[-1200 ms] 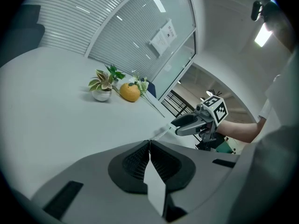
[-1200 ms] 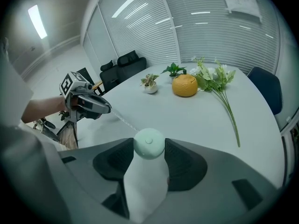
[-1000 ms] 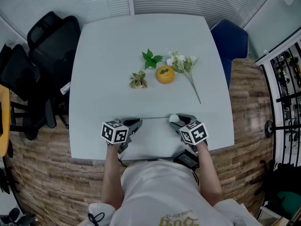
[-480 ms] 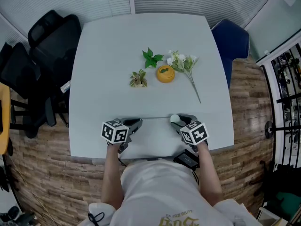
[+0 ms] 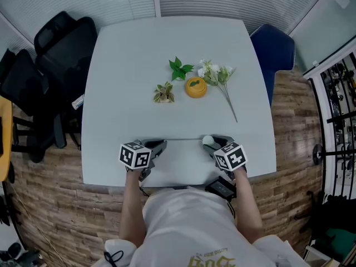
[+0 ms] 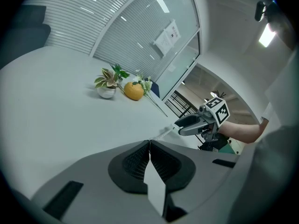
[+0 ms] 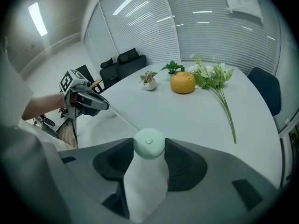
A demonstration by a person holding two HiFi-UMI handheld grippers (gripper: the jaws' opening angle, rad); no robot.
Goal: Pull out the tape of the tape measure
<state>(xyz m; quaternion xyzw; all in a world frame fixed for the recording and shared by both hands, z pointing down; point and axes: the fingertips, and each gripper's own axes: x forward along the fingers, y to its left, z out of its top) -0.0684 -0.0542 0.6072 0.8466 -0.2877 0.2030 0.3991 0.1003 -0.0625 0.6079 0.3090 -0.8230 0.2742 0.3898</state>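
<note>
Head view looks steeply down on a pale grey table (image 5: pixel 128 65), and at its near edge the person holds the two grippers side by side, well apart. The left gripper (image 5: pixel 161 144) has its jaws pressed together on the free end of the tape (image 5: pixel 181 139). This thin pale strip runs straight across the near part of the table to the right gripper (image 5: pixel 209 142); whether it touches the surface cannot be told. The right gripper pinches the tape measure (image 5: pixel 206 141), a round, pale green-white case. In the right gripper view the two dark pads press on either side of the case, its flat face with a small centre dot turned to the camera, and the tape leaves it toward the other gripper. In the left gripper view the ribbed pads meet with no gap, and the strip comes out at their tip and leads off to the right gripper. Farther back, near the middle of the table, stands an orange round ornament (image 5: pixel 195 88). A small potted plant (image 5: pixel 163 94) is just to its left and a leafy sprig (image 5: pixel 179 69) behind it. White flowers (image 5: pixel 216 72) on a long green stem lie to its right. Black chairs (image 5: pixel 55 54) stand at the table's left side and a blue chair (image 5: pixel 275 49) at its far right corner.
</note>
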